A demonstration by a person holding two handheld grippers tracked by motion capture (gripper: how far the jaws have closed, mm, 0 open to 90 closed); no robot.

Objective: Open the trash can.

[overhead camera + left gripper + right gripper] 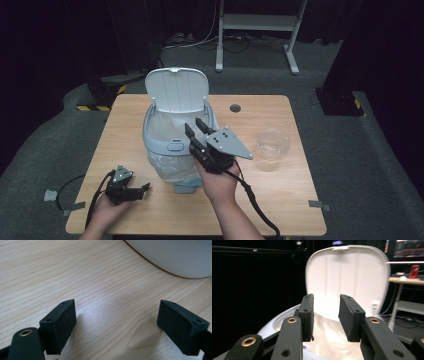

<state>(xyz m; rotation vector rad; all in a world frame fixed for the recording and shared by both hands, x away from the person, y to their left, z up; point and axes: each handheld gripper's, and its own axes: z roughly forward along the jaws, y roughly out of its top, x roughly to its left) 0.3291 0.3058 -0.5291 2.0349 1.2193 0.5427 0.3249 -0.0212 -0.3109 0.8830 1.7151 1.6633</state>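
At the near left of the desk (125,220), the left hand-held gripper (142,189) lies low over the wood, held by the person's left hand (107,209), its jaws pointing right toward the base of the bin. In the left gripper view the left hand-held gripper (117,325) has its jaws spread wide with nothing between them but bare desk (75,272), and the pale curved side of the bin (175,255) sits well beyond them at the upper right.

Near the middle of the desk, the person's right hand (220,182) holds the right hand-held gripper (196,127) raised and tilted up and away. Its jaws hang over the near rim of the bin's open mouth, apart from the rim so far as the high view shows. In the right gripper view the right hand-held gripper (325,317) has a moderate gap between its jaws, and they grip nothing; the pale liner (329,340) shows through the gap.

The bin (157,142) stands in the middle of the desk, just beyond and below the right hand-held gripper. A clear plastic liner (170,167) hangs down its near side. Its lid (177,90) is swung open and stands upright at the far side; in the right gripper view the lid (352,277) rises straight ahead of the jaws.

To the right, a clear cup (273,144) stands on the desk, near the right hand-held gripper but apart from it.
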